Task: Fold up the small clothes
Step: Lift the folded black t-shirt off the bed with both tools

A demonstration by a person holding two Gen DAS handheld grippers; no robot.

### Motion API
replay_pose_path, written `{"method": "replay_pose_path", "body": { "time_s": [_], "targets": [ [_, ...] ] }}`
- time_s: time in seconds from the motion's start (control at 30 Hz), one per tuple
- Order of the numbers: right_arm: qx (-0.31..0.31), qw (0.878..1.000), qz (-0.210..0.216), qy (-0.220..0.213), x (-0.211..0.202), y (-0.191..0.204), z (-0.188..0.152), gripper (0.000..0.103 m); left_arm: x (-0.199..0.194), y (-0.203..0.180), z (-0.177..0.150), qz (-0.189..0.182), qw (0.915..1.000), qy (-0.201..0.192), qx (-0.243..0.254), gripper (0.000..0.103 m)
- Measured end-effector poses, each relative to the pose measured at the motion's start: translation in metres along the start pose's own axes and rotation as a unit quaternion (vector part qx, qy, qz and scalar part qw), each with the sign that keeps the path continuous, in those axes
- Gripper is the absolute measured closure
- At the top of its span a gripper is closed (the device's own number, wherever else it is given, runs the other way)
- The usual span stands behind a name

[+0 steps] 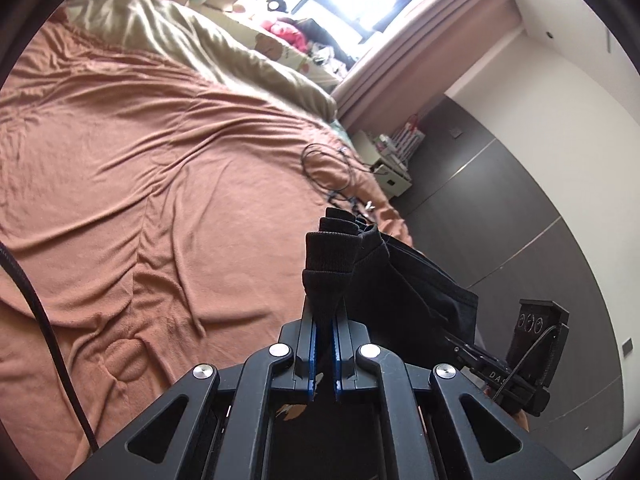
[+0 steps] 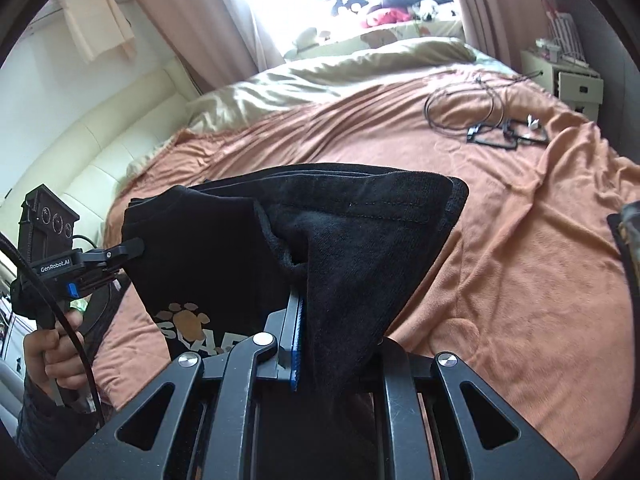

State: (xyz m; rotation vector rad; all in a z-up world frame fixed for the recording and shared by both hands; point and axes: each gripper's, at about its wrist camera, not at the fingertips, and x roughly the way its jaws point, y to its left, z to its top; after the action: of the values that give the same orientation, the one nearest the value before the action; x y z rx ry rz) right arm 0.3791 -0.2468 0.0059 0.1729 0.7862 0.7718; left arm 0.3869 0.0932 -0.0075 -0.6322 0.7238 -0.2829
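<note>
Black cloth fills the space right in front of both my cameras: it is a small dark garment (image 2: 224, 264) with a paw print and pale letters on its front, and I hold it up in the air above the bed (image 2: 500, 208). My left tool (image 1: 325, 320) is clamped on a ribbed edge of it, the blue pads pinching the fabric between them. My right tool (image 2: 320, 320) is clamped on another thick fold, which drapes over and hides one finger. From the right view my left hand (image 2: 52, 352) shows at the side, gripping its handle. Beneath the garment the orange blanket (image 1: 140, 160) lies wrinkled, with a beige quilt (image 1: 180, 40) near the window and some black cables (image 2: 492, 120) lying on the blanket well apart from the garment.
</note>
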Motion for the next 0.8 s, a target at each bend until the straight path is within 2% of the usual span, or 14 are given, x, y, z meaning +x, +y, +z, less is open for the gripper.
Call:
{"method": "replay_pose_path", "body": {
  "time_s": [0.37, 0.6, 0.8],
  "targets": [
    [-0.017, 0.997, -0.020, -0.074, -0.118, 0.020, -0.040, 0.094, -0.062, -0.084, -0.020, -0.034, 0.9973, -0.034, 0.055, 0.097],
    [-0.030, 0.993, -0.040, -0.104, -0.181, 0.025, -0.056, 0.094, -0.075, -0.130, -0.029, -0.059, 0.9951, -0.039, 0.069, 0.097],
    [-0.025, 0.990, -0.055, -0.130, -0.228, 0.009, -0.069, 0.094, -0.071, -0.168, -0.035, -0.075, 0.9928, -0.029, 0.089, 0.097]
  ]
}}
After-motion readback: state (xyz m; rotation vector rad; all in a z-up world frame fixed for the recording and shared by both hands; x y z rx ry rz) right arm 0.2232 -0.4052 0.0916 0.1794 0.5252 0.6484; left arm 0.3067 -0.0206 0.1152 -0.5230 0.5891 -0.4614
